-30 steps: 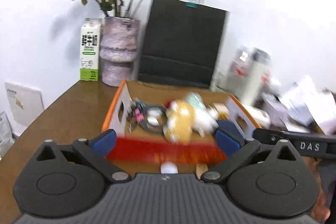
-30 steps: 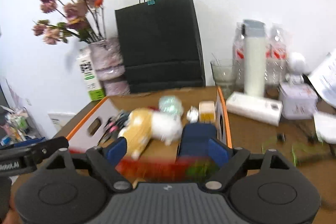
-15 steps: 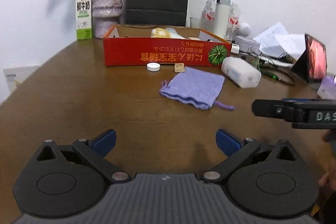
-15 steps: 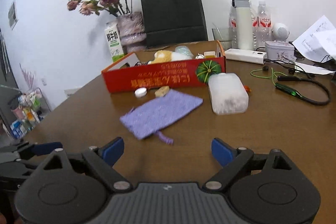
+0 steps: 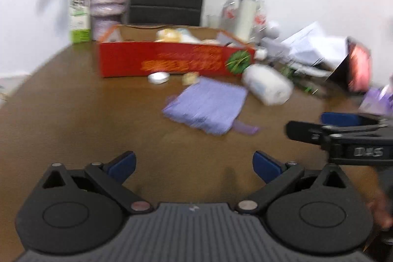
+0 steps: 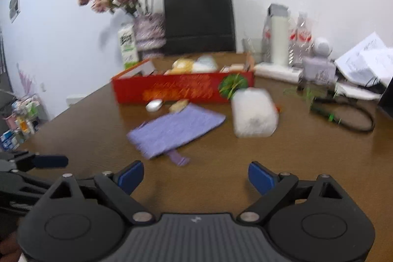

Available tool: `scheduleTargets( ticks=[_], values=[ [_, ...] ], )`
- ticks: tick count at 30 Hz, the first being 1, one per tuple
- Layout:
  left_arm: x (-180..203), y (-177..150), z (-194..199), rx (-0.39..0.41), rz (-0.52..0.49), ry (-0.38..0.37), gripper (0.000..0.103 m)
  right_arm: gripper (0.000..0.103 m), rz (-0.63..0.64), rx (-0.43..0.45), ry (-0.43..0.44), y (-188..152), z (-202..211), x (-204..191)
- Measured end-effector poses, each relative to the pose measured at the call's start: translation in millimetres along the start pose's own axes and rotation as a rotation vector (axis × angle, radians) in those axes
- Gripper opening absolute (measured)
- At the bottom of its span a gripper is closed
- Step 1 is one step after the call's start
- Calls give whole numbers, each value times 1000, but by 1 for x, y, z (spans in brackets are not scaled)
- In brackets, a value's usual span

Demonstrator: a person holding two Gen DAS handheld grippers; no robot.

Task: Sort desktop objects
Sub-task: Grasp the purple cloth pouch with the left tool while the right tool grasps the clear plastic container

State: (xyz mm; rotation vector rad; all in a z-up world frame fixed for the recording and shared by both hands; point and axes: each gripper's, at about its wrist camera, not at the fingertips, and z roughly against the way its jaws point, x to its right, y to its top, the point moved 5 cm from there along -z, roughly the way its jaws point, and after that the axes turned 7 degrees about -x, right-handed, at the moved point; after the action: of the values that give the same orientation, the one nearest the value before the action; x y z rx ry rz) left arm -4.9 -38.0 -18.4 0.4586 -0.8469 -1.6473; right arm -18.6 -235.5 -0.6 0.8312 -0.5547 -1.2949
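Motion blur smeared the orange lettering on the long red cardboard box (image 5: 172, 62) beyond my reading. Inside that box, its front wall hid all but the tops of a yellow-and-white plush toy (image 6: 183, 65). The picture's edge cut my right gripper (image 5: 343, 129).

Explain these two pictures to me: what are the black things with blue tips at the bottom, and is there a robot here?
No robot: a person holds a hand-held clamp tool in each hand, each carrying a wide-angle camera looking forward along its two blue-tipped fingers. One picture looks out from the left gripper, the other from the right gripper. Both are open and hold nothing. On the brown table lie a purple knitted pouch, a white plastic container on its side, a small white cap and a small tan block. Behind them stands a red cardboard box already holding sorted things. The job is tidying loose items into it.
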Motion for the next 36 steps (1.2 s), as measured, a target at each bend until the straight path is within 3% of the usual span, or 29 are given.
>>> scheduleTargets(
  ticks=[2,7,9,13,15,17,19,22,24,26,31,36],
  values=[
    [3,19,-18,9,-13,-26,103,92,9,-6,-59,21,-14,15],
    [15,64,-80,-39,-124,23,103,92,-46,-53,-84,60,-58,53],
    [16,77,-98,-53,-130,34,103,92,-59,-82,-78,70,-77,61],
    [10,88,-121,-104,-66,-18,101,91,-28,-129,-98,81,-109,60],
    [11,86,-125,-120,-55,-39,77,74,-38,-149,-96,80,-117,61],
    [17,80,-122,-99,-128,33,63,64,-52,-174,-81,76,-121,61],
    [21,75,-117,-92,-148,40,60,64,-36,-173,-79,71,-120,59],
    [25,64,-105,-84,-153,41,43,63,-34,-174,-80,63,-109,56],
    [27,57,-96,-80,-153,44,21,63,-40,-171,-73,52,-94,52],
    [28,48,-84,-86,-130,28,9,63,-70,-165,-47,39,-76,50],
    [30,18,-49,-73,-65,-62,6,63,-88,-163,-24,6,-32,37],
    [25,14,-1,4,-15,-73,6,63,-45,-138,-26,-5,1,26]
  ],
)
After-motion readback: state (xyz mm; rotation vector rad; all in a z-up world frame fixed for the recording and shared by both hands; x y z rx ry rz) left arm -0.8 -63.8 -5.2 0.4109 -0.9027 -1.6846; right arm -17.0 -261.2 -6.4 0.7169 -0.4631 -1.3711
